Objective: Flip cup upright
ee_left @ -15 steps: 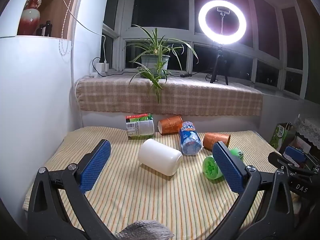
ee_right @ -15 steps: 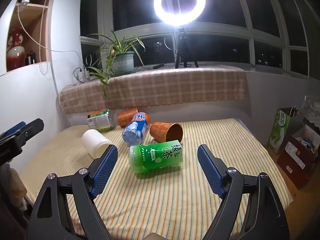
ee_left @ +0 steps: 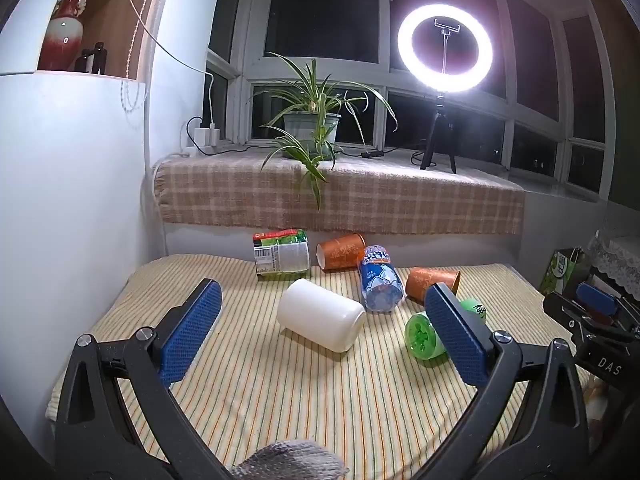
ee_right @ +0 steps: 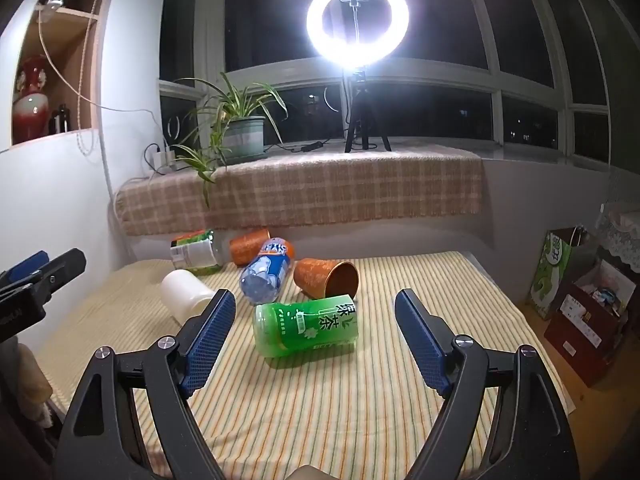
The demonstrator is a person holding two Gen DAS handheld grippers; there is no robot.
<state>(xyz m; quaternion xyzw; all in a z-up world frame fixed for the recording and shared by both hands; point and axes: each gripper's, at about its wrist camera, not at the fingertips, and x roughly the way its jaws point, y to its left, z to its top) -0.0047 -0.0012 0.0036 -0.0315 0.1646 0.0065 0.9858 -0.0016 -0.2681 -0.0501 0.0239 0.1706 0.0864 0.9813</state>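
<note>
Altogether 2 orange cups, 3 bottles, 1 white cup, all toppled.

Ring light, potted plant

Three cups, three cut bottles

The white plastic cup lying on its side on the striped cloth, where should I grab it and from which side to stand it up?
Judging by its pose, grip the white plastic cup across its round wall near mid-length, coming from above and the near side with the left gripper, whose open jaws already frame it. Its axis runs diagonally, so turn the jaws to straddle it.
</note>
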